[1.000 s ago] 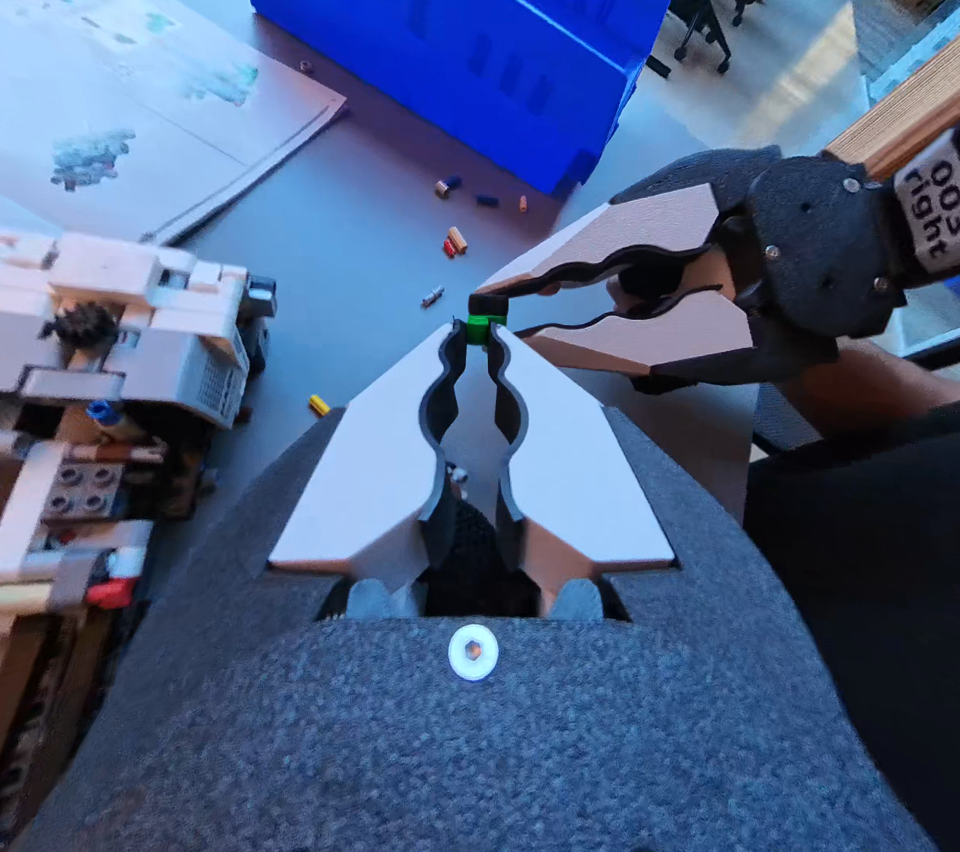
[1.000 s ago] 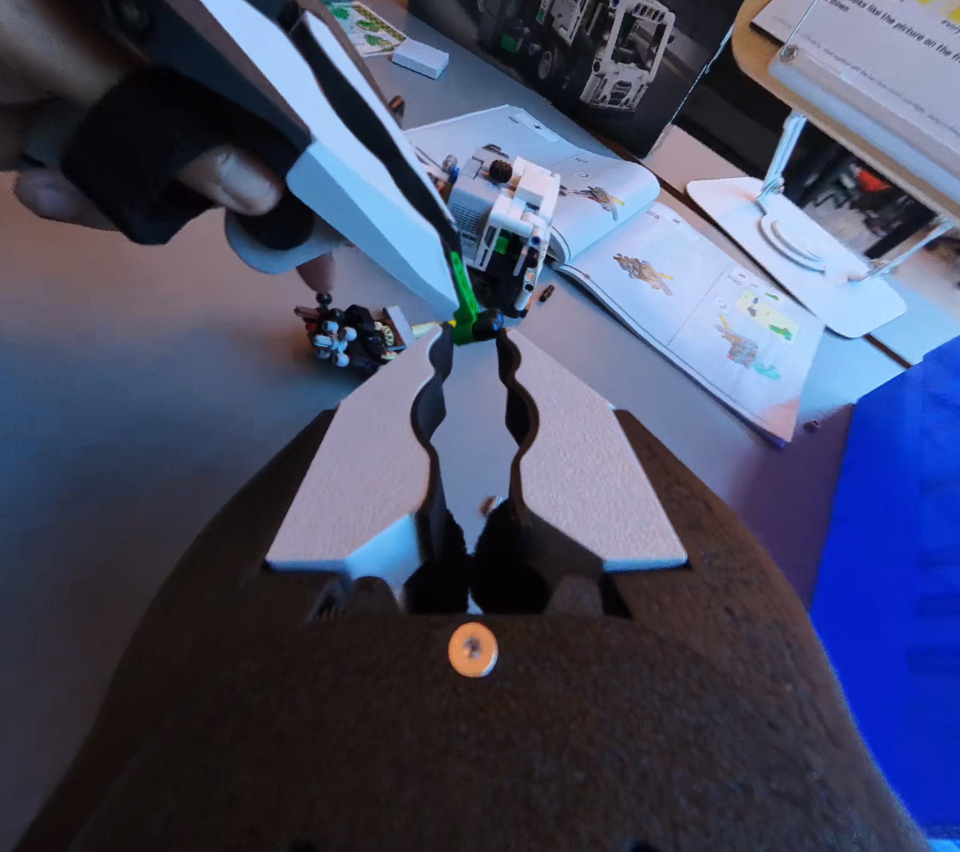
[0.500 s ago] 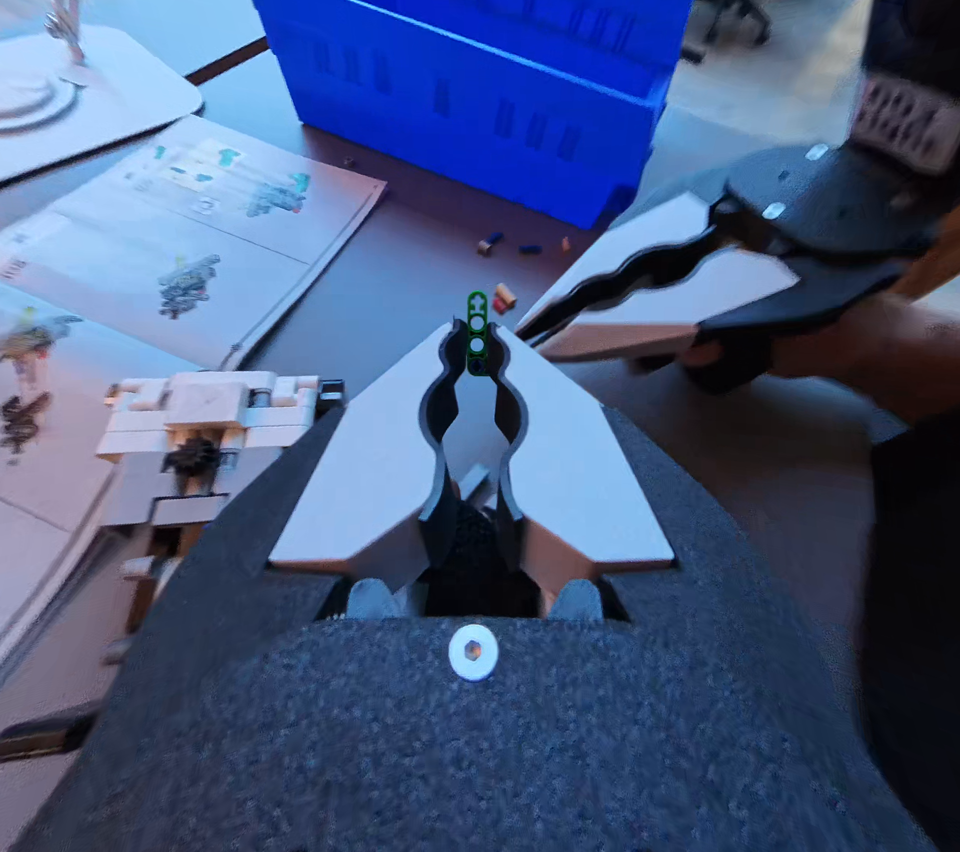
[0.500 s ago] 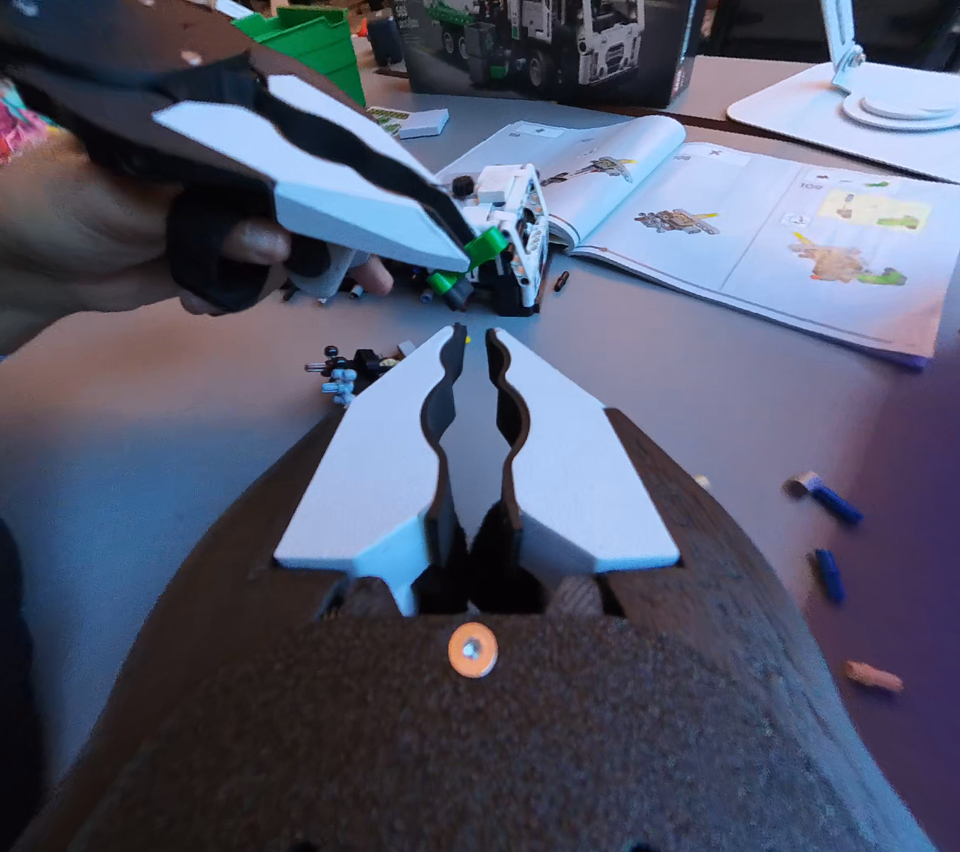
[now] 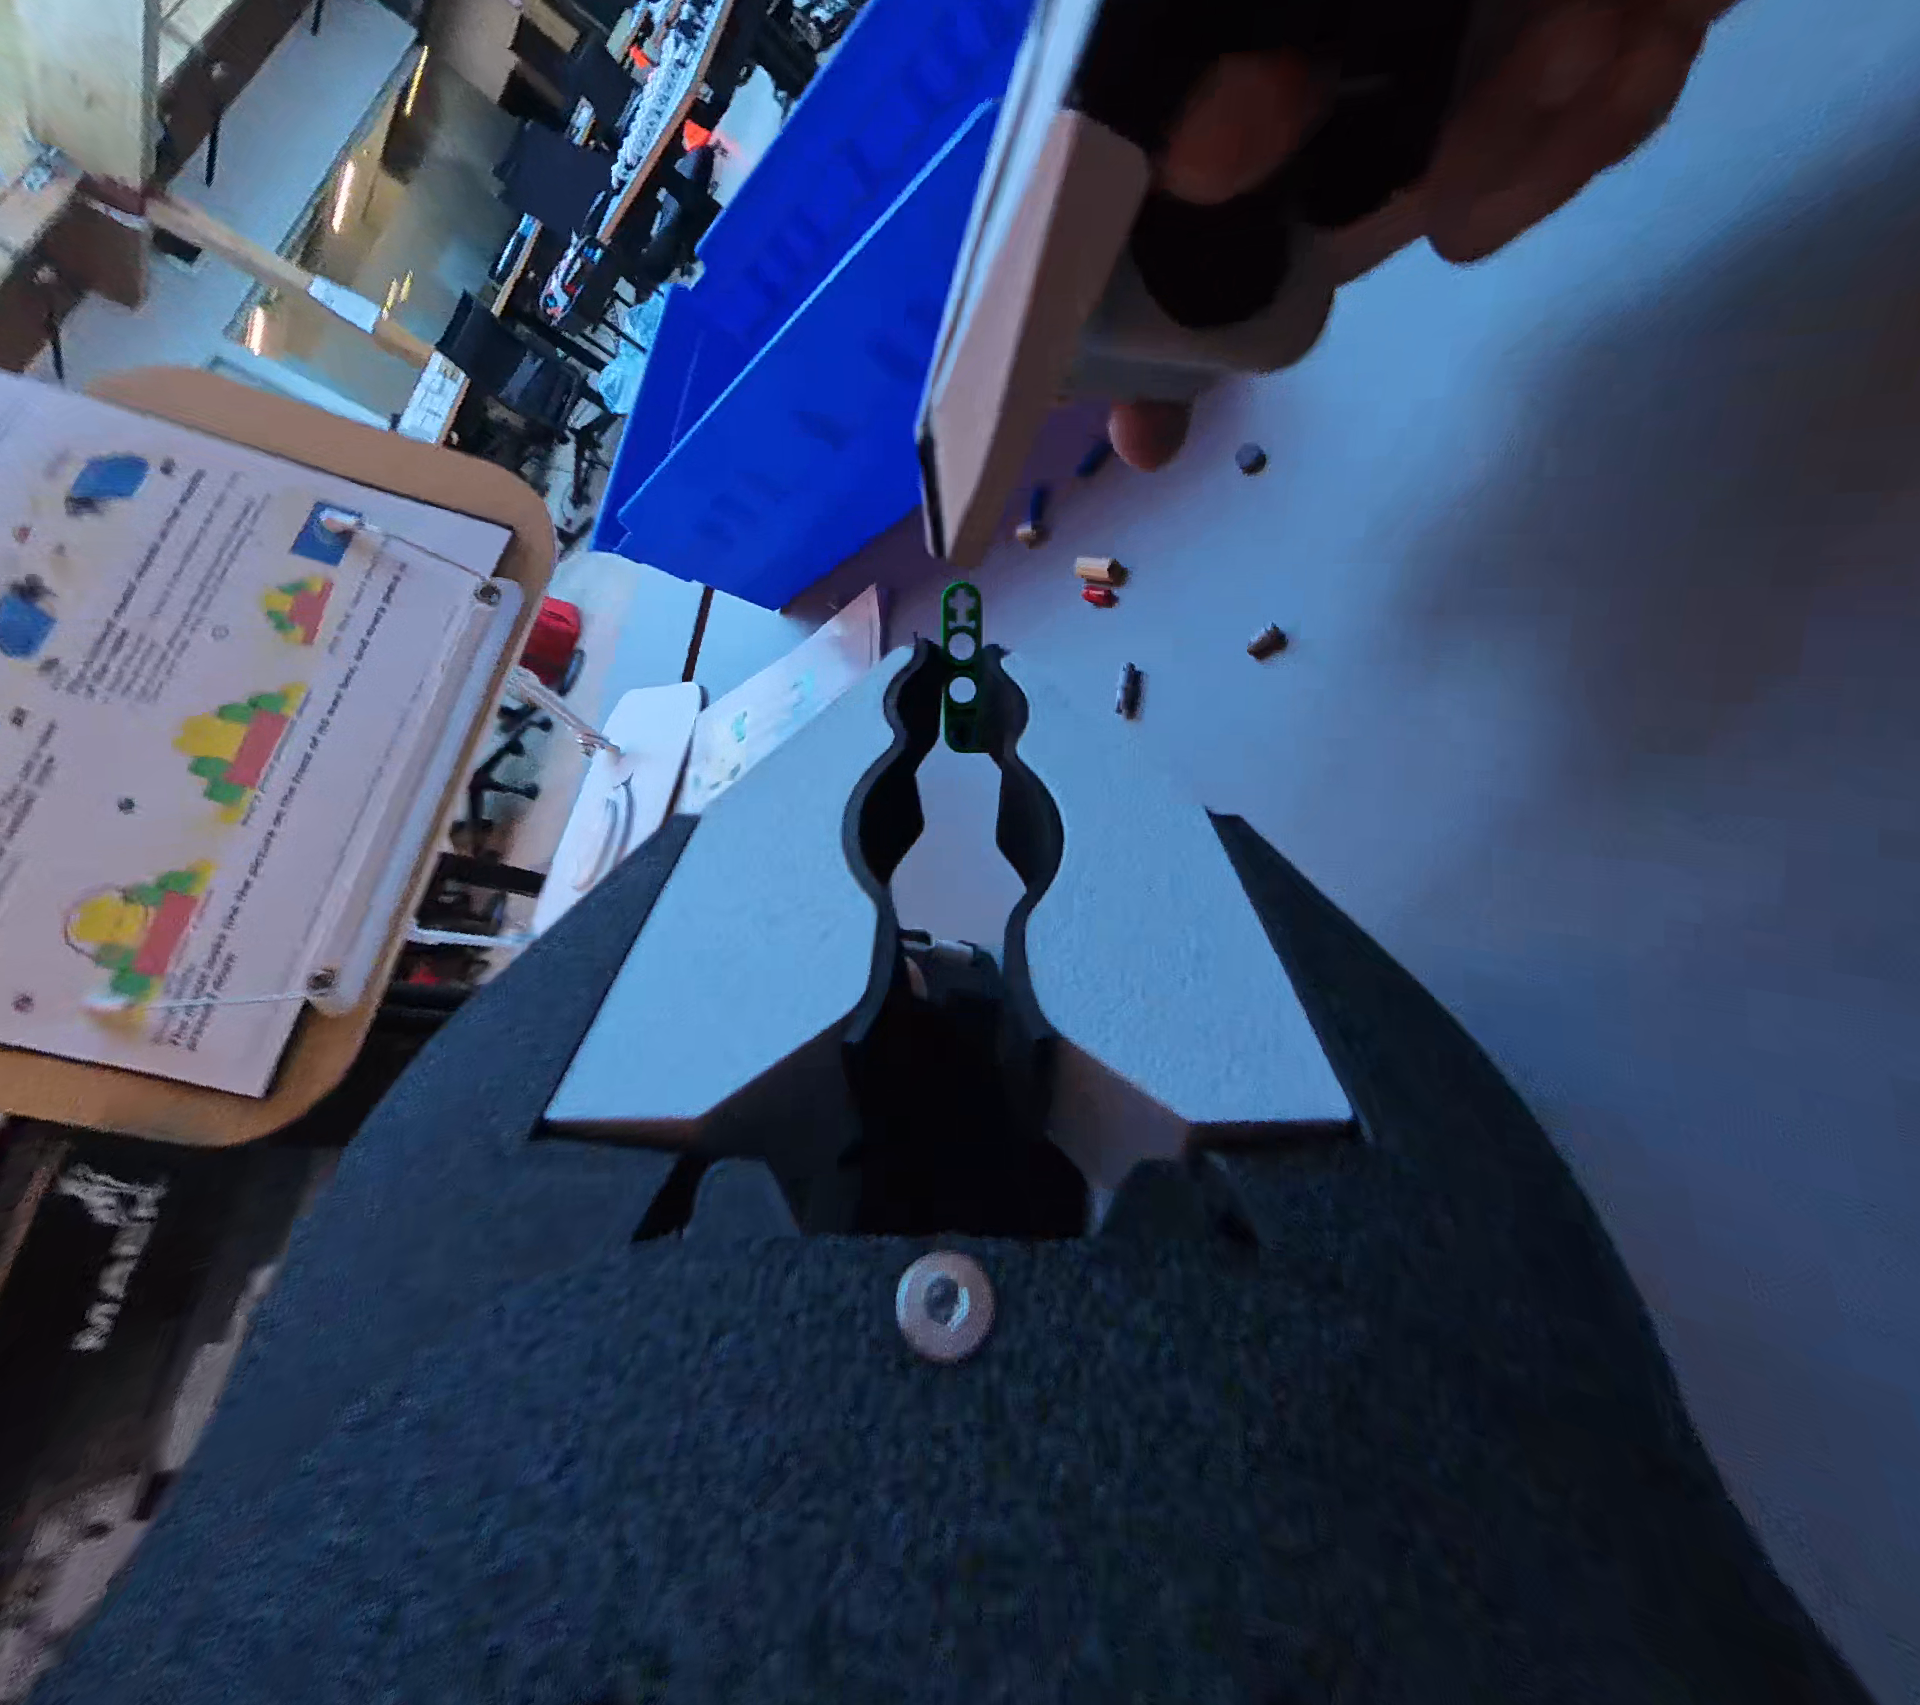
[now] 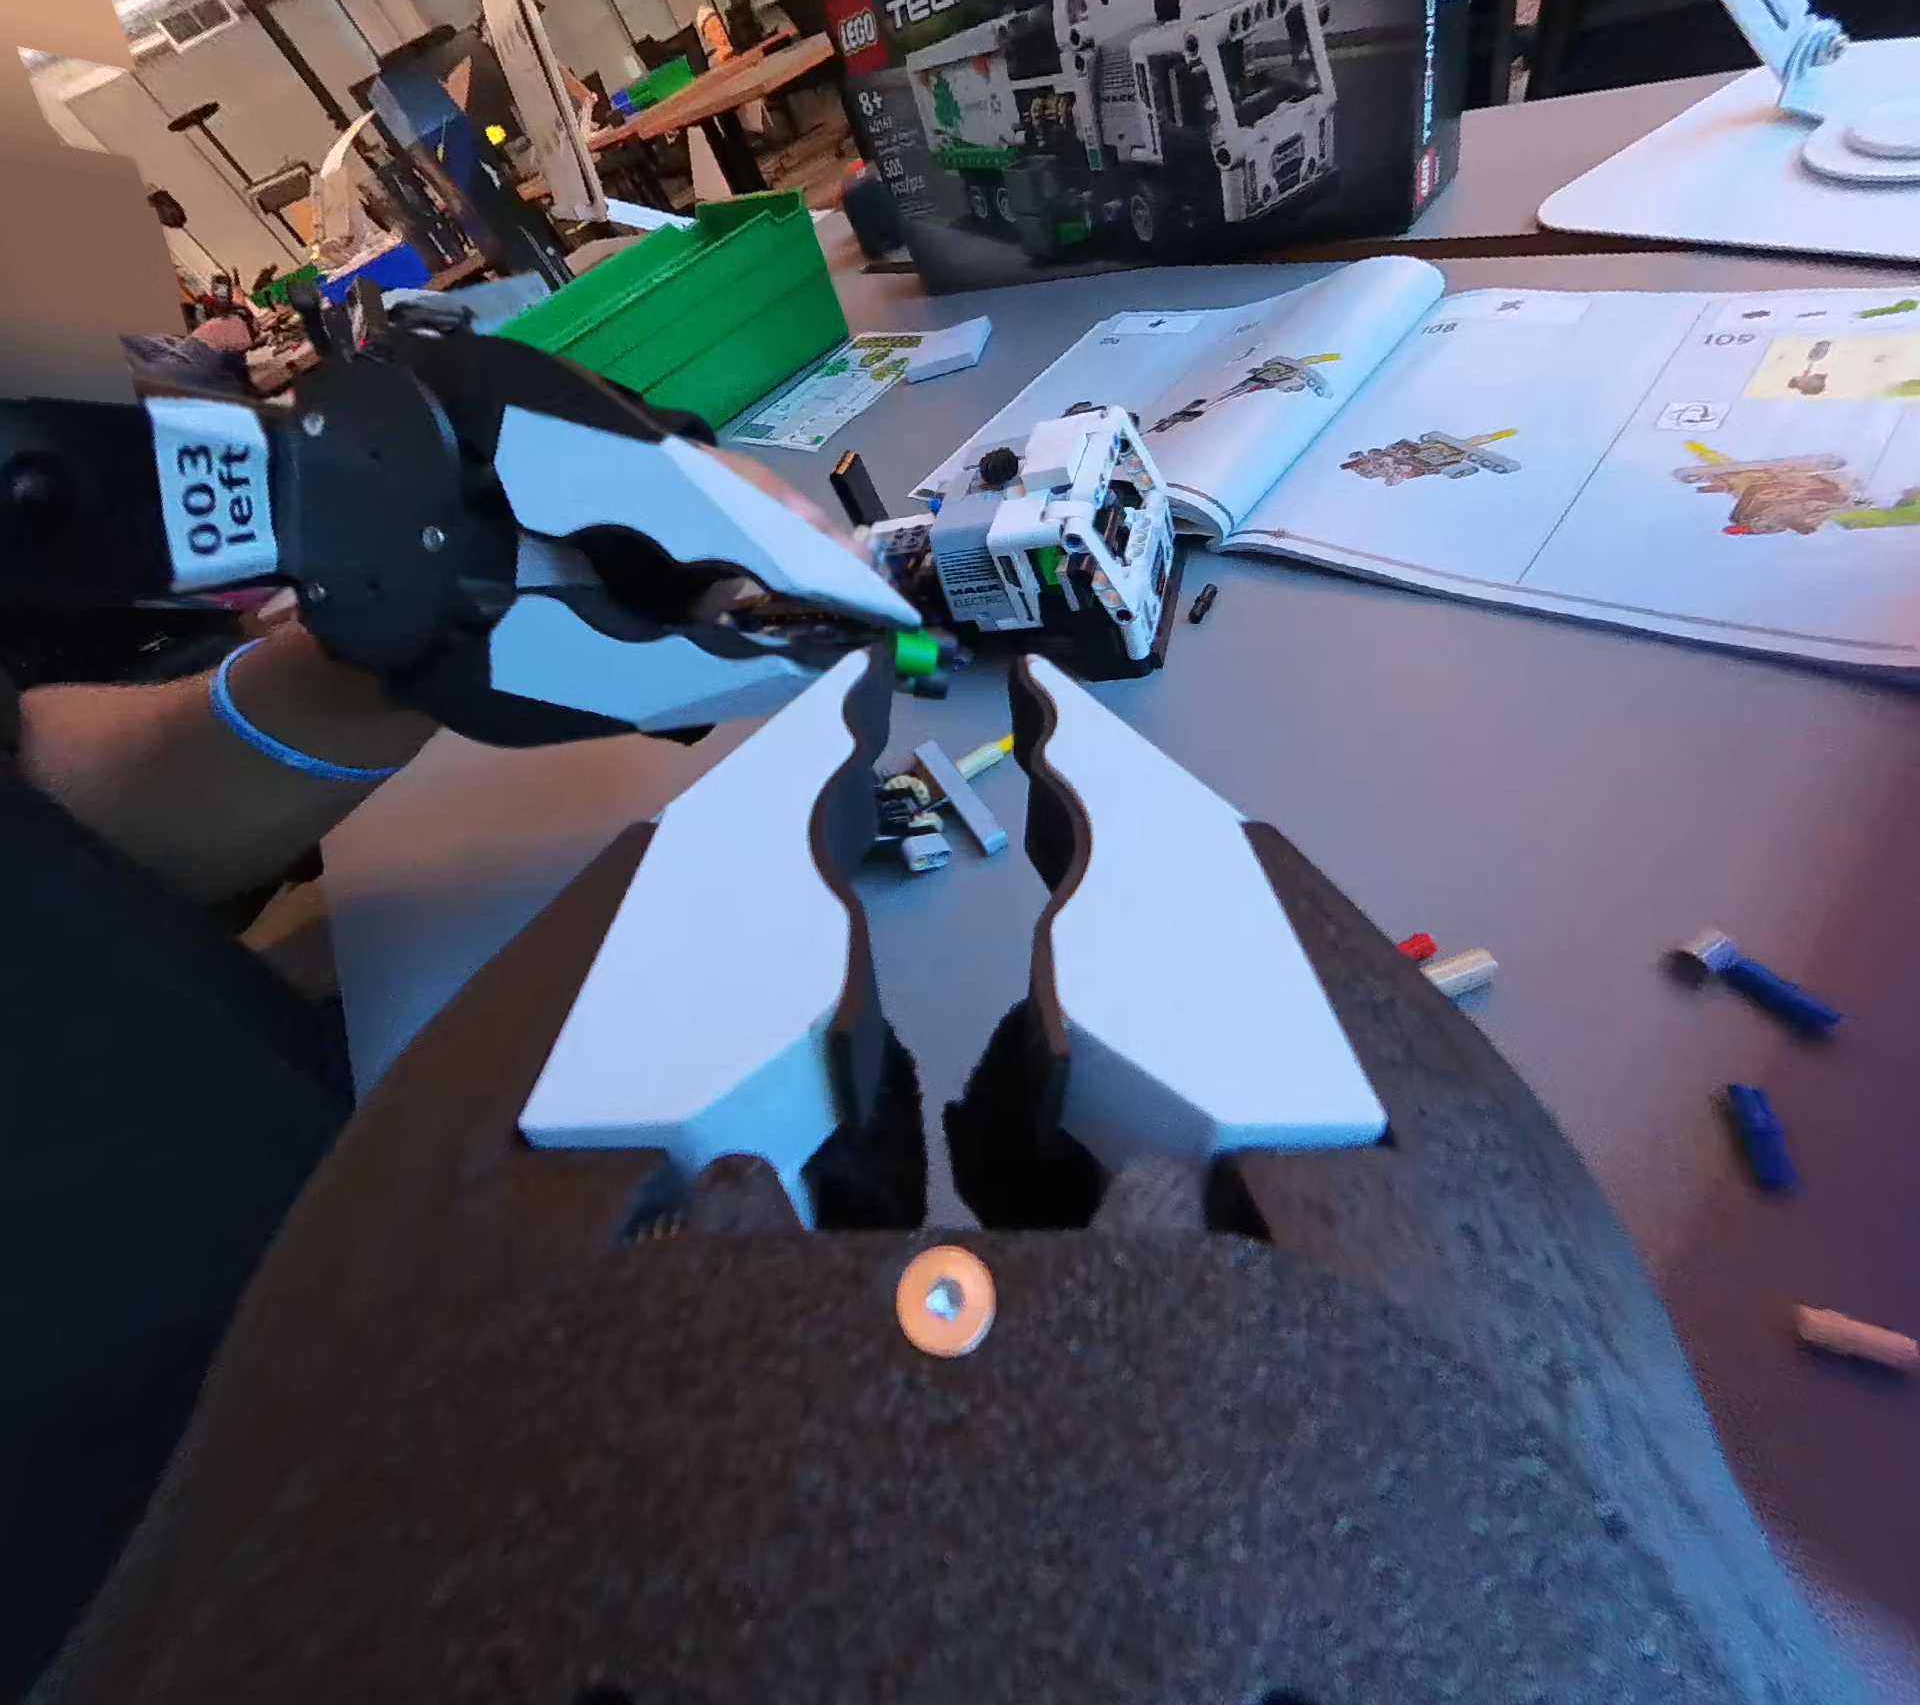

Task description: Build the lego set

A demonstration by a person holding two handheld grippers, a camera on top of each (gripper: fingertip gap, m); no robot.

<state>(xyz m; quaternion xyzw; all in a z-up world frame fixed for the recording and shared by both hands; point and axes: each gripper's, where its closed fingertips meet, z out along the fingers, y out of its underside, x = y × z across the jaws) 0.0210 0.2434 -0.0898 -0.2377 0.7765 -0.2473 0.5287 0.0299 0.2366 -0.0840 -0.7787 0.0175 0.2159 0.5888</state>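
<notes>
Tools number two. The left tool is clamped on one green beam with three holes, which stands up between its tips; the right tool has its jaws parted and holds nothing. One partly built truck sits on the bench just beyond the right tool's tips, with one open instruction book to its right. Half a second ago the right tool's jaws were nearly together; they now stand wider, close beside the beam.
</notes>
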